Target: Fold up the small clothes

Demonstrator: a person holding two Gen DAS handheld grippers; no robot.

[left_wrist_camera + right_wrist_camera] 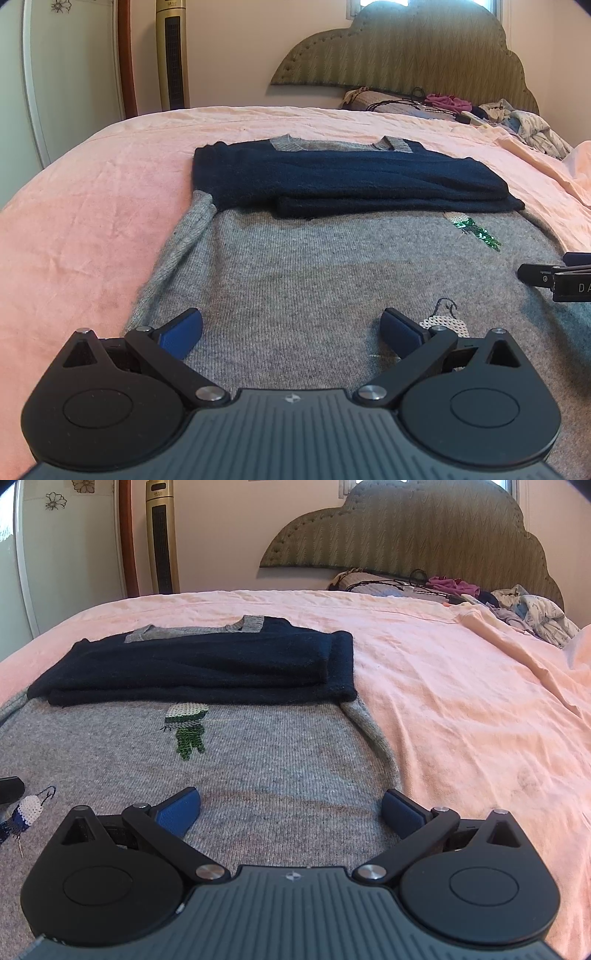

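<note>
A small grey knit sweater (295, 266) (258, 753) lies flat on the pink bedspread, collar far from me. Its navy sleeves (332, 184) (207, 668) are folded across the chest in a dark band. Sequin birds decorate the front (476, 230) (186, 731). My left gripper (291, 328) hovers open over the sweater's lower left part, nothing between its blue pads. My right gripper (291, 808) hovers open over the lower right part, near the side edge. The right gripper's fingers (543, 277) show at the right edge of the left wrist view.
The pink bedspread (92, 221) (480, 709) spreads wide on both sides of the sweater. A pile of clothes and cables (480, 110) (517, 605) lies by the green headboard (406, 55). A gold tower fan (171, 55) stands against the far wall.
</note>
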